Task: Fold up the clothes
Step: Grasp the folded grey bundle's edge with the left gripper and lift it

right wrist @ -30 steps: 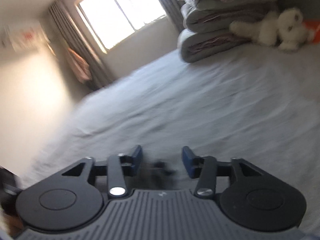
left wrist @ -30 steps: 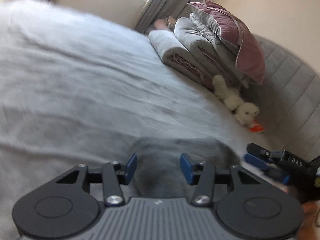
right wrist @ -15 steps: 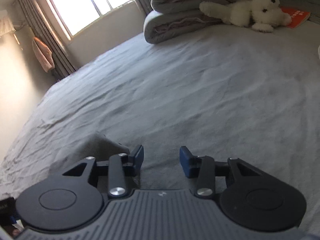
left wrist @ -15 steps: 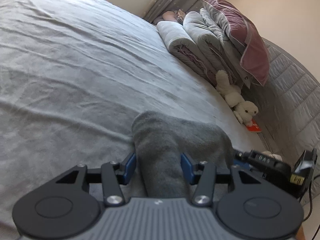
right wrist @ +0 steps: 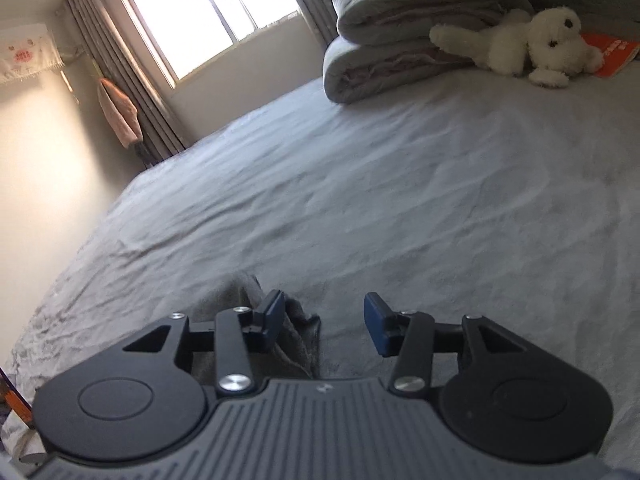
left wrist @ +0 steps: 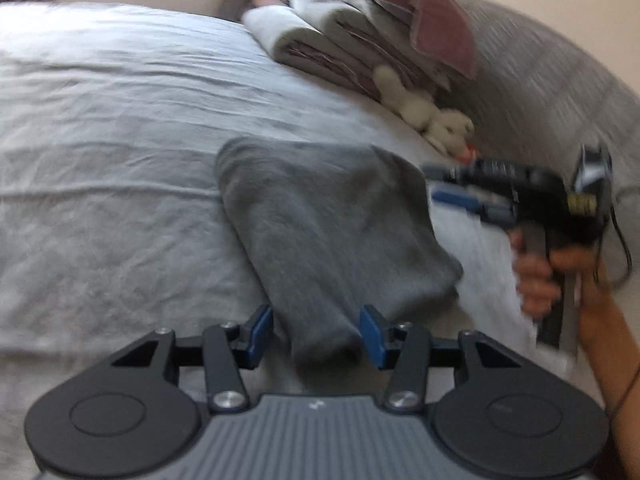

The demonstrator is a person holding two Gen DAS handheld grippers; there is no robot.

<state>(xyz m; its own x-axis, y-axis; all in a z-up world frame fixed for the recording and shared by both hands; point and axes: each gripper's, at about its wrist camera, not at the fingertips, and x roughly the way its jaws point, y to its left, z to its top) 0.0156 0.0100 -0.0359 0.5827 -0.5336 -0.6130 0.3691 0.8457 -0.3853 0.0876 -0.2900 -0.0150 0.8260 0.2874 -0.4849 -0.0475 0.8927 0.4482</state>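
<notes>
A dark grey garment [left wrist: 328,224] lies folded on the light grey bed sheet [left wrist: 100,160]. Its narrow near end runs between the fingers of my left gripper [left wrist: 316,332], which is open, with a gap at each blue pad. A person's hand [left wrist: 540,280] holds my right gripper [left wrist: 444,188] at the garment's right edge. In the right wrist view, a rumpled corner of the garment [right wrist: 296,340] sits beside the left finger of my right gripper [right wrist: 325,320]. Its jaws are opening and the pads do not press the cloth.
Folded quilts [right wrist: 400,40] and a pink pillow [left wrist: 432,20] are stacked at the head of the bed. A white plush toy [right wrist: 532,44] and an orange booklet [right wrist: 612,52] lie beside them. A padded headboard [left wrist: 540,60] is on the right, with a window [right wrist: 208,20] and curtains beyond.
The left view has pulled back and rolled, so more of the garment and the right gripper's hand show. The garment corner now sits inside the right gripper's fingers, which stand slightly wider.
</notes>
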